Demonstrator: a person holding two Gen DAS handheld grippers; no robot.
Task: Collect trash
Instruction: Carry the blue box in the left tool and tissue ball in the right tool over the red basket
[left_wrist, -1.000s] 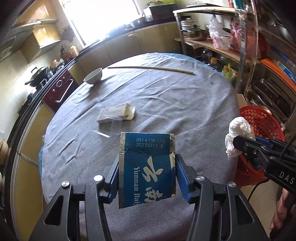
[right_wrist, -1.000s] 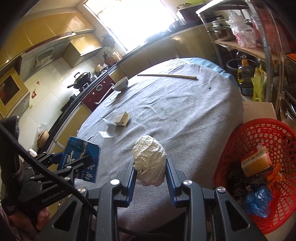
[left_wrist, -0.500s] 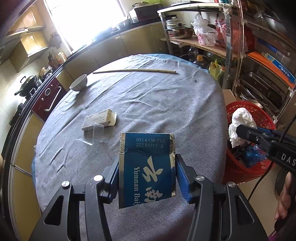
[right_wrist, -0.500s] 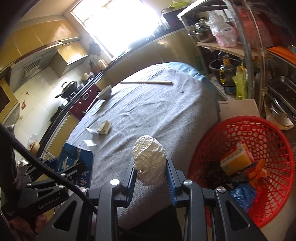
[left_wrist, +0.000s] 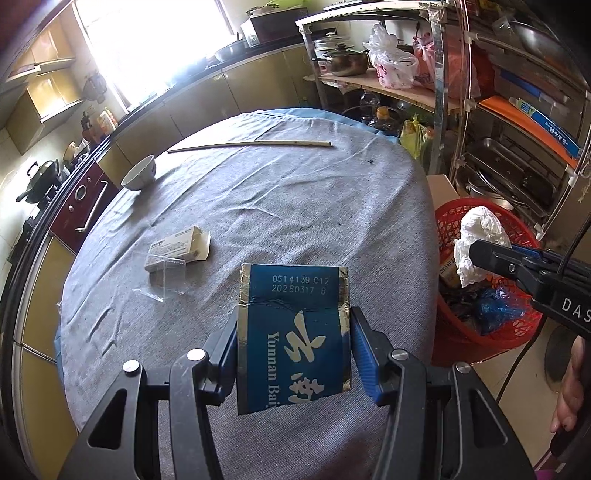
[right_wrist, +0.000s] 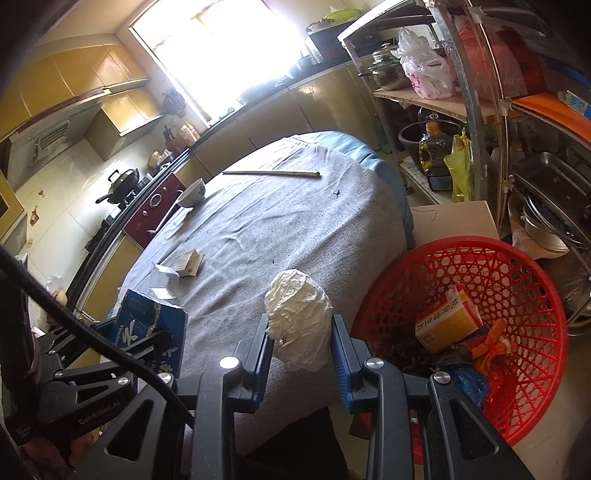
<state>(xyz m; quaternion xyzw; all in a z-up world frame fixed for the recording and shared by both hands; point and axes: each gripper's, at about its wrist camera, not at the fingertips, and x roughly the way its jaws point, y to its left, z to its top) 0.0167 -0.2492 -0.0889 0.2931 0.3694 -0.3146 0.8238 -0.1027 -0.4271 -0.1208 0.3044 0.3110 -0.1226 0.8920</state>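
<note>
Here, both of your grippers are loaded and the carrying step is in hand. Your left gripper (left_wrist: 293, 354) is clenched on the flattened blue foil-edged packet (left_wrist: 293, 332), held above the near edge of the grey-clothed round table (left_wrist: 295, 206). Your right gripper (right_wrist: 301, 354) grasps the crumpled white paper wad (right_wrist: 298, 317) at the table's edge, with the red plastic mesh basket (right_wrist: 517, 258) at about four o'clock from it on the floor. Next, judge the wad to be over the basket's mouth before releasing, then bring the packet across. A small opened cardboard box (left_wrist: 177, 249) at ten o'clock from the packet remains uncollected.
</note>
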